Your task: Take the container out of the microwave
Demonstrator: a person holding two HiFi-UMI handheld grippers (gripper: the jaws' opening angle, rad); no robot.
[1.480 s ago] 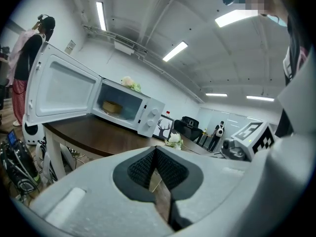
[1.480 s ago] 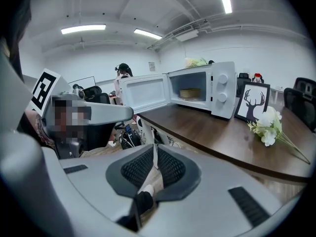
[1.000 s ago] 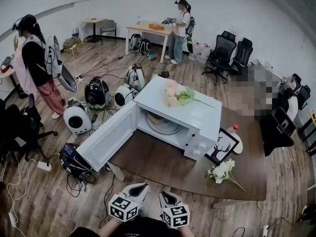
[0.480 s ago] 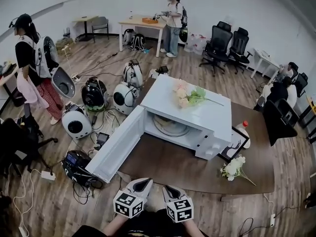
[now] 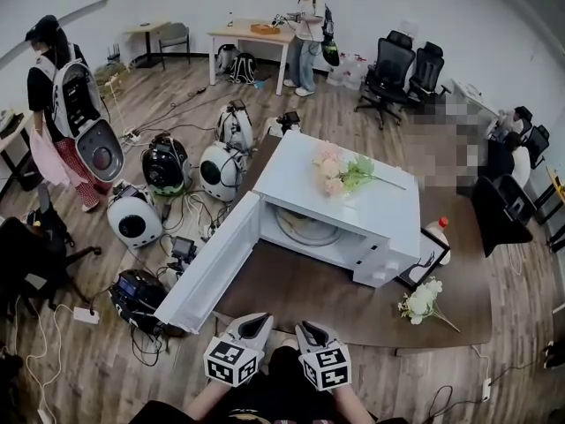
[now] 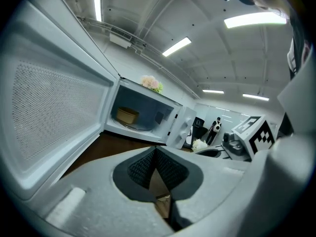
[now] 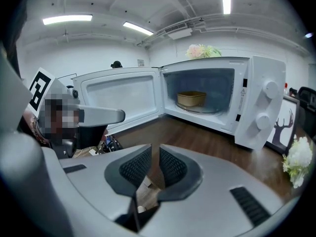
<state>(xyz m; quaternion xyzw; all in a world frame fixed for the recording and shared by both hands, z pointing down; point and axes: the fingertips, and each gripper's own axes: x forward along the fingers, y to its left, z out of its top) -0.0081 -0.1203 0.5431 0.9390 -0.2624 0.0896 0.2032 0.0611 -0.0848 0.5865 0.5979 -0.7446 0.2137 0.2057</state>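
The white microwave stands on the brown table with its door swung wide open to the left. Inside, a tan round container sits on the glass turntable; it also shows as the container in the left gripper view. Both grippers hover side by side at the table's near edge, well short of the oven and aimed at it. My left gripper has its pads meeting at the tips with nothing in them. My right gripper is opening, with a narrow empty gap between its pads.
Pink flowers lie on the microwave's top. To its right are a picture frame, a red-capped bottle and a white flower bunch. Round white devices and cables crowd the floor left of the table. People stand at the left and far back.
Both grippers have moved forward toward the table edge and the open microwave, which now looks nearer. The person at the left has shifted.
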